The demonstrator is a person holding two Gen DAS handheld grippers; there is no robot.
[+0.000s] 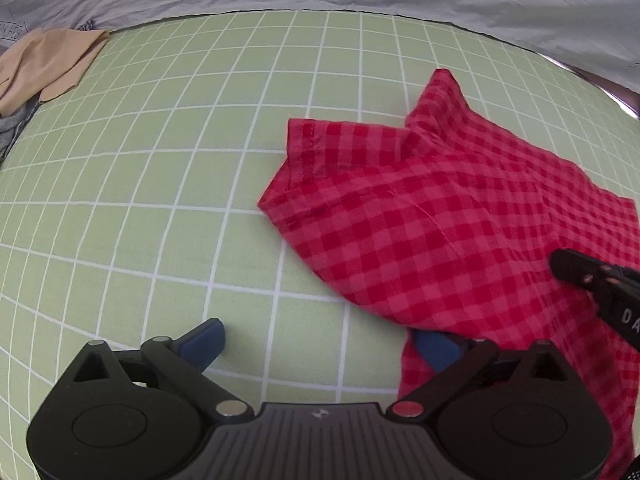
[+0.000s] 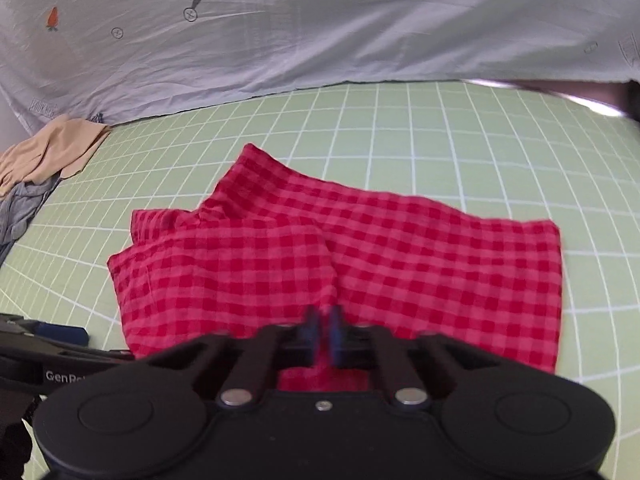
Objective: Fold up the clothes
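**Red checked garment lying on the gridded mat, one hand-held gripper spread, the other clenched**

A red checked garment (image 2: 340, 264) is being shown spread, partly folded and rumpled, on a green mat with a white grid (image 1: 160, 200) that is covering the counter. In the right wrist view the cloth is seen lying across the middle of the mat, with one pointed corner turned toward the far edge and a straight hem along its right side.

The left hand-held gripper (image 1: 320, 344) is being held with its jaws spread wide. Its left blue pad (image 1: 204, 342) is seen over bare mat, while the other blue pad (image 1: 436, 350) is lying at the near left edge of the garment, partly covered by the cloth; nothing is being pinched between them.

The right hand-held gripper (image 2: 324, 334) is being held clenched, its two blue pads drawn together over the near edge of the garment. Whether cloth is being pinched between them cannot be told, since this part is blurred.

At the far left corner of the mat a beige garment (image 2: 52, 152) is lying on a grey one (image 2: 20, 208). Behind the mat, a pale sheet printed with carrots (image 2: 320, 32) is being seen.
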